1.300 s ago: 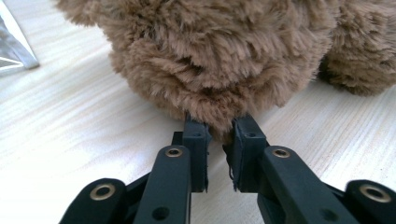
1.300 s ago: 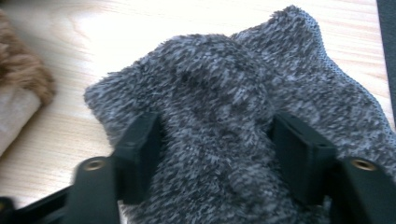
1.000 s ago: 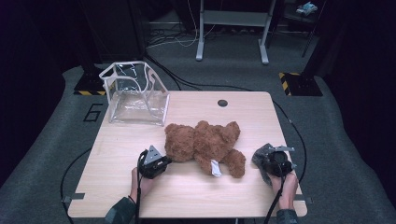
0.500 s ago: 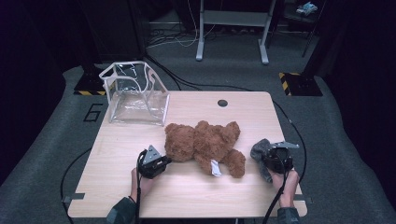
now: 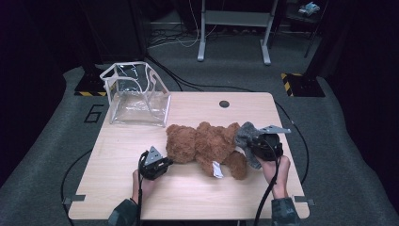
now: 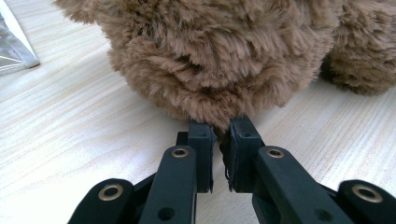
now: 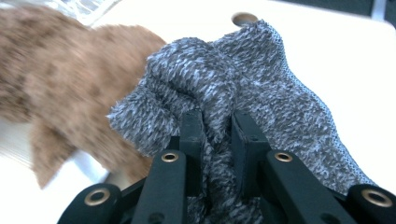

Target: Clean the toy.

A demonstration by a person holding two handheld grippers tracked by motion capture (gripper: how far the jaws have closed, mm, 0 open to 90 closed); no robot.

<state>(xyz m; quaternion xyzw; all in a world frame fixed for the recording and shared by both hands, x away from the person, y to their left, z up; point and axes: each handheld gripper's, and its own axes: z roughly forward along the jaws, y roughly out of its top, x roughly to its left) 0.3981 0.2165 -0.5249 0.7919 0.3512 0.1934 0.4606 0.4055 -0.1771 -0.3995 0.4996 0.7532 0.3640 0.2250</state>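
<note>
Wooden table: grey sock between jaws.

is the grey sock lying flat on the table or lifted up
Lifted and bunched. The grey sock is pinched in the right gripper, which holds it above the table beside the teddy bear.

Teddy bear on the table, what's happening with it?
A person works two handheld grippers at a wooden table. The left gripper is shut on the fur of the brown teddy bear, which lies flat. The right gripper has just closed on a grey fuzzy sock and holds it above the bear's leg end. A clear plastic bag stands open at the far left.
</note>
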